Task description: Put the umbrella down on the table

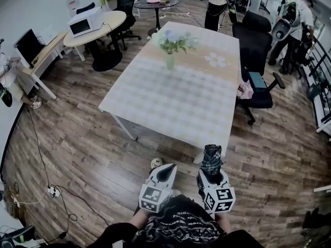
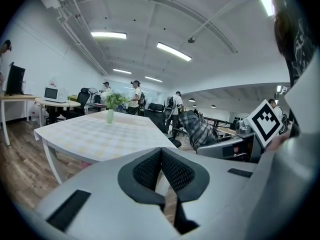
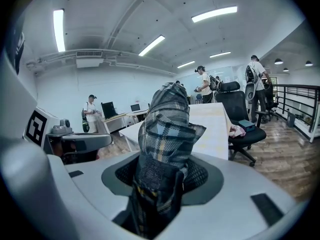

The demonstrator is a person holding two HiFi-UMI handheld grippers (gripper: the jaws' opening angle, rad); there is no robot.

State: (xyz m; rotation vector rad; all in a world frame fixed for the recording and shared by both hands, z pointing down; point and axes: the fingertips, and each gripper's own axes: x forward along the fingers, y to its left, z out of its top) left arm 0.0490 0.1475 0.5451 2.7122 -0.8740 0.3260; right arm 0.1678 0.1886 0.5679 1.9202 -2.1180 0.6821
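On the left, the left gripper has its dark ribbed pads pressed together with nothing between them, so it is only along for the ride. Beside it, the right gripper stands partly open around a folded dark plaid fabric umbrella, its pads clamped on the bundled cloth. The umbrella sticks up and forward, just short of the near edge of the white rectangular table with its pale checked cloth.

What worries me is the hold. It is on soft fabric low down, with most of the umbrella standing free above the jaws, so the umbrella could tip or slide out over the wooden floor before it reaches the table. Let go right at the near edge, it may well roll off (the green glass vase of flowers sits well away at the far end, so I doubt it is at risk). The black office chair to the right hugs that side of the table.

Only the head view shows the umbrella short of the table; only the right gripper view shows cloth bunched between the pads; only the left gripper view proves that gripper empty.
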